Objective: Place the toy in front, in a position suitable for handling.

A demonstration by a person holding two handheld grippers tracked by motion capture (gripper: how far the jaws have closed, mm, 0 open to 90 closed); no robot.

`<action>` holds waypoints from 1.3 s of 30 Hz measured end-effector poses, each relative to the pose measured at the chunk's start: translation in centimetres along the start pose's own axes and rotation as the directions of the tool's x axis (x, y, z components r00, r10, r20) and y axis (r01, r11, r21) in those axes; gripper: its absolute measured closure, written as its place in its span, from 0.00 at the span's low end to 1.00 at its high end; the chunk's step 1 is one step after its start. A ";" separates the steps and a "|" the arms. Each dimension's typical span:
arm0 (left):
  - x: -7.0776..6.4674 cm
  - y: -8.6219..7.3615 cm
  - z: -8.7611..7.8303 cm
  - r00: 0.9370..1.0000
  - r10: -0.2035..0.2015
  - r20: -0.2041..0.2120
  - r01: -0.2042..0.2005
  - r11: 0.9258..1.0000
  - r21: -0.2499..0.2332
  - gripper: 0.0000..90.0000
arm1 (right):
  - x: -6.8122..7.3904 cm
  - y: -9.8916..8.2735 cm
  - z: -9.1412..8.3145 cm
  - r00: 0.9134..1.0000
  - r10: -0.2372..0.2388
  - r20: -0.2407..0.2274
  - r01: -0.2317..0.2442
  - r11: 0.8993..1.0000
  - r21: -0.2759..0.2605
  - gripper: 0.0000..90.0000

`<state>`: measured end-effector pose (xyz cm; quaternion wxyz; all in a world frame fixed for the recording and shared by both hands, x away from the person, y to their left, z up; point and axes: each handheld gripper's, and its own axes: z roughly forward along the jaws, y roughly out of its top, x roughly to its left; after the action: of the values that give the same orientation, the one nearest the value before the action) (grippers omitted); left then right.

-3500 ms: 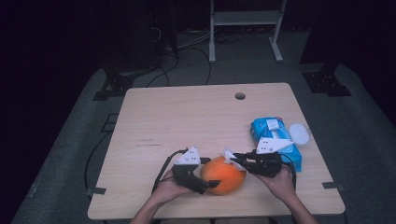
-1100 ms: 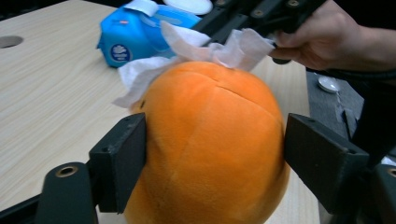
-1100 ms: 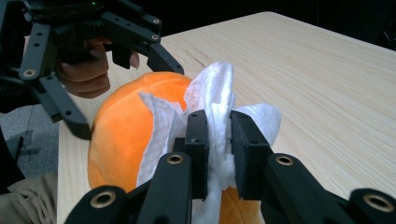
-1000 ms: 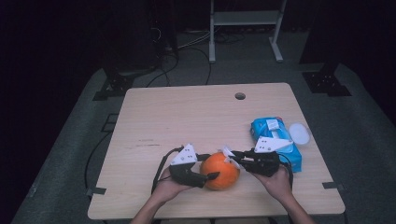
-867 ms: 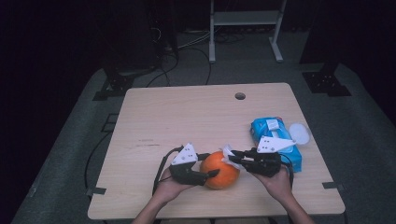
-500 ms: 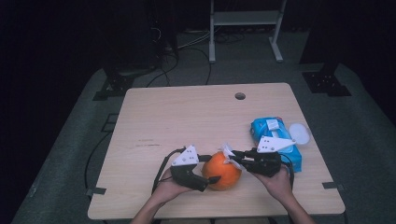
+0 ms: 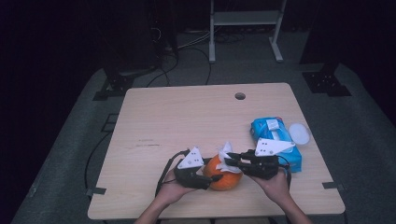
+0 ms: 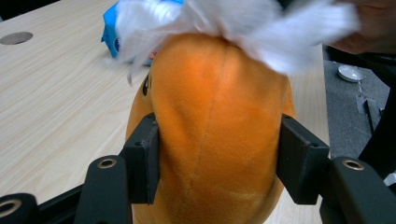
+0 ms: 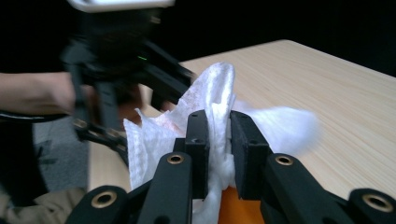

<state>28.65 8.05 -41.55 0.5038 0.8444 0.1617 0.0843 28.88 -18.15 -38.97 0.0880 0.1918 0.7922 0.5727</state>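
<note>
We are wiping the round orange plush toy, which is sitting low in the high view, a little right of centre, near the front edge of the pale wooden table. The relation that matters is above and below: the crumpled white wet wipe is lying on the toy's upper far side, so the next stroke should, we judge, run across the top of the plush rather than around its flanks. Our left gripper is coming in from the left of the toy; its jaws have just been closing, and in the left gripper view both pads are pressing into the orange plush at mid-height, steadying it. Our right gripper is reaching in from the right and sits nearer the wipe; in the right gripper view its jaws are pinching a fold of the wipe upright between them, with orange showing just beneath. The blue packet of wipes is lying just right of our right hand.
</note>
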 end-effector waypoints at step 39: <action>-0.1 0.1 0.7 1.000 -0.019 -0.019 0.018 1.000 -0.007 0.40 | -0.8 -0.3 -0.2 0.998 0.009 0.055 -0.010 1.000 0.015 0.86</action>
<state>28.73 7.40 -41.75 0.5060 0.8401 0.1741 0.0885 29.48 -18.75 -39.29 0.1055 0.2118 0.7928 0.5616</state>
